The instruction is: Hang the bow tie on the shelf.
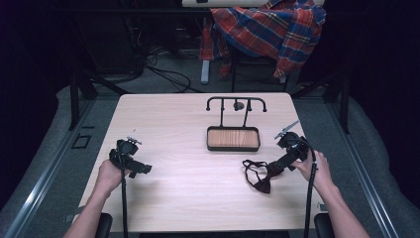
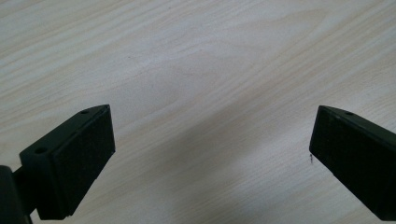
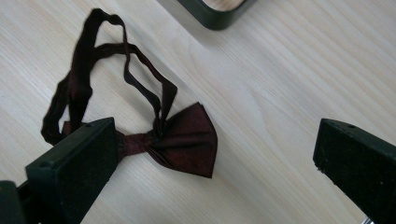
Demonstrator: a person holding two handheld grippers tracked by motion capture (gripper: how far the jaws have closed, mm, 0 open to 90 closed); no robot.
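A dark maroon bow tie (image 1: 261, 179) with a looped strap lies on the wooden table, in front of a black stand with a wooden tray base (image 1: 233, 138). My right gripper (image 1: 273, 169) hovers just right of the bow tie, open. In the right gripper view the bow tie (image 3: 184, 138) lies between the wide-apart jaws, nearer the left one, with its strap (image 3: 81, 79) curling away; nothing is held. My left gripper (image 1: 143, 169) sits at the table's left side, open, and the left gripper view has bare wood (image 2: 210, 84) between its jaws.
The stand's black hanging rail (image 1: 236, 101) rises over the tray at the table's back centre. A plaid shirt (image 1: 272, 27) drapes over a chair beyond the table. Cables lie on the floor (image 1: 163, 69) behind. A corner of the tray (image 3: 212, 11) shows in the right gripper view.
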